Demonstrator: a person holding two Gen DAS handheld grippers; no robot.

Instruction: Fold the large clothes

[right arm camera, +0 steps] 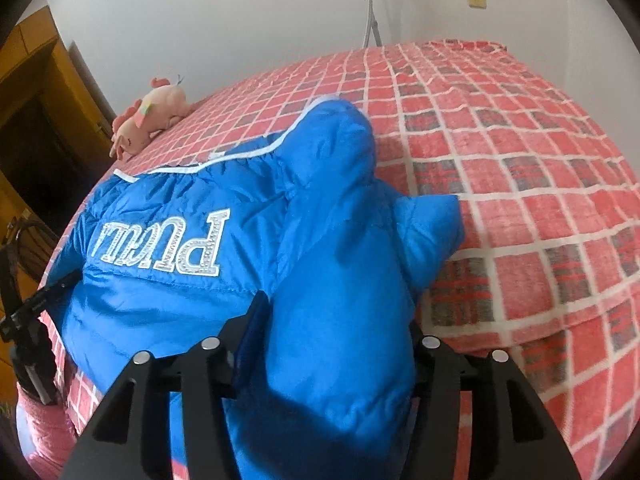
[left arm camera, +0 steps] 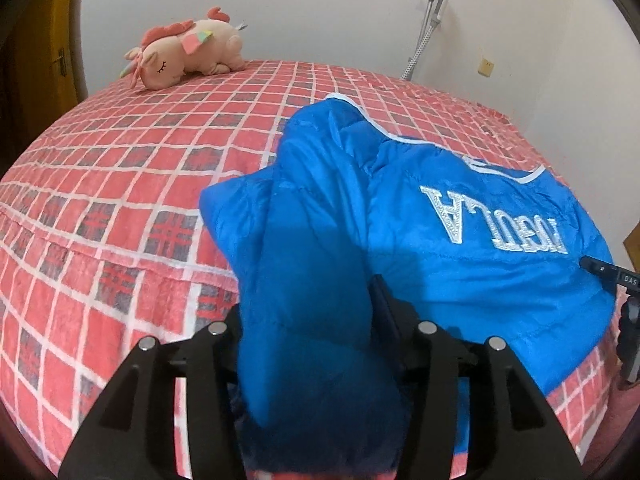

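A blue padded jacket (left arm camera: 460, 232) with white sequin letters lies back-up on a bed with a red checked cover (left arm camera: 120, 200). My left gripper (left arm camera: 312, 320) is shut on the jacket's left sleeve, which bulges up between the jaws and hides the fingertips. My right gripper (right arm camera: 340, 332) is shut on the jacket's right sleeve (right arm camera: 340, 280) in the same way. The jacket body (right arm camera: 160, 280) lies to the left in the right wrist view. Each gripper shows at the edge of the other's view: the right one (left arm camera: 612, 276), the left one (right arm camera: 28, 312).
A pink plush unicorn (left arm camera: 188, 52) lies at the far left of the bed, also in the right wrist view (right arm camera: 152, 112). A grey stand (left arm camera: 432, 8) leans on the white wall behind. A wooden door (right arm camera: 36, 120) stands left of the bed.
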